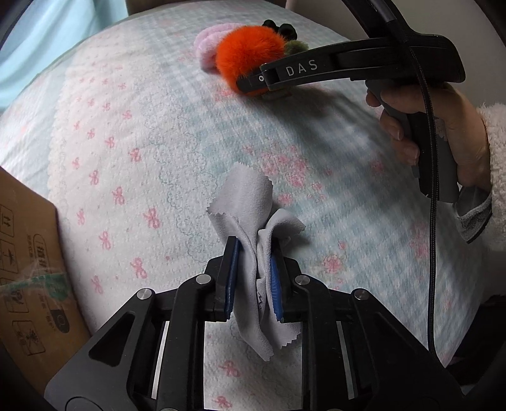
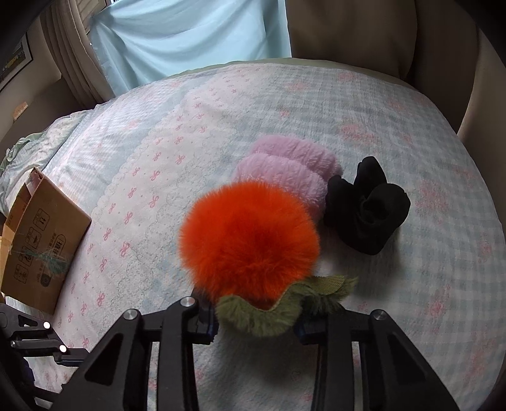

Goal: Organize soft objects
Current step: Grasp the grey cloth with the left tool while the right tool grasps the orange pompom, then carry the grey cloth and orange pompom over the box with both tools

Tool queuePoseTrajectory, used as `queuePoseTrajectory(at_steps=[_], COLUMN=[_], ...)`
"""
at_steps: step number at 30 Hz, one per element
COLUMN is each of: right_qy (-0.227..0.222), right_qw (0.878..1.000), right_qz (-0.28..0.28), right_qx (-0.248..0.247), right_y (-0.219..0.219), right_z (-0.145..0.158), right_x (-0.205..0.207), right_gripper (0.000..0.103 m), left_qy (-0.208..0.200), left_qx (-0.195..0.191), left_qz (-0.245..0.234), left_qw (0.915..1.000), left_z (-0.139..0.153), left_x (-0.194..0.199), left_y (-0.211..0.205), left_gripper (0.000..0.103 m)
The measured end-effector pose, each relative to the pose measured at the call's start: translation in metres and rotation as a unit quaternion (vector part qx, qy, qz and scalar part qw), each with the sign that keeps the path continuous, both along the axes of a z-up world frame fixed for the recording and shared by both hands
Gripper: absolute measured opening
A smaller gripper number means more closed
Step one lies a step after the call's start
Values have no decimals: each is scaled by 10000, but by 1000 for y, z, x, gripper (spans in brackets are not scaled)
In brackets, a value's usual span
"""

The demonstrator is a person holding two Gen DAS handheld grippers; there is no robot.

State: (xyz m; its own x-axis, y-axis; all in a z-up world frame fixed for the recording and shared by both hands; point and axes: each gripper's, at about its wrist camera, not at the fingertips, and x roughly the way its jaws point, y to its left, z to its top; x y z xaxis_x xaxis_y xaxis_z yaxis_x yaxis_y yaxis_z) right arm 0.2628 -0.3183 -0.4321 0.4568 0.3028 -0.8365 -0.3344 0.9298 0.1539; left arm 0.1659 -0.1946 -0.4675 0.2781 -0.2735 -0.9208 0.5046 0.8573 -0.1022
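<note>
Pompom (image 2: pixel 249 237) on bedspread (image 2: pixel 395 126), before fluffy roll (image 2: pixel 284 164); box (image 2: pixel 41 234) left

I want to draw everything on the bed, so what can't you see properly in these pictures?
- Cardboard box: both views, cut off by the picture's edge; its inside is hidden.
- Olive furry strip: right wrist view, its near part sits behind the right tool.
- Grey cloth: left wrist view, its middle is pinched inside the left tool.
- Black fabric piece: left wrist view, mostly behind the orange pompom.
</note>
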Motion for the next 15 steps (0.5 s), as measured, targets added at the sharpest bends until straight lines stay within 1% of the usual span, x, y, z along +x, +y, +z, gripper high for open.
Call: queuePoseTrajectory(at_steps=[1,3,8,15], right_qy=[-27,-72,-240,-530], right_qw=[10000,9999,9995,9981], right_qz=[-13,-50,-118,-202], right_qx=[2,59,154,239], right_y=[0,-2,-4,-4], right_z=[1,3,13,42], right_x=[0,-1,-5,-13], right_gripper=[28,26,26,26], left_qy=[-4,15,-3,-173], left_qx=[-1,-17,-105,-206], left_qz=[24,89,245,422], left_qw=[10000,10000,9996,9987], left_z=[1,1,6,31], left_x=[0,1,6,7], left_y=[1,3,12,23], left_gripper=[16,16,15,15])
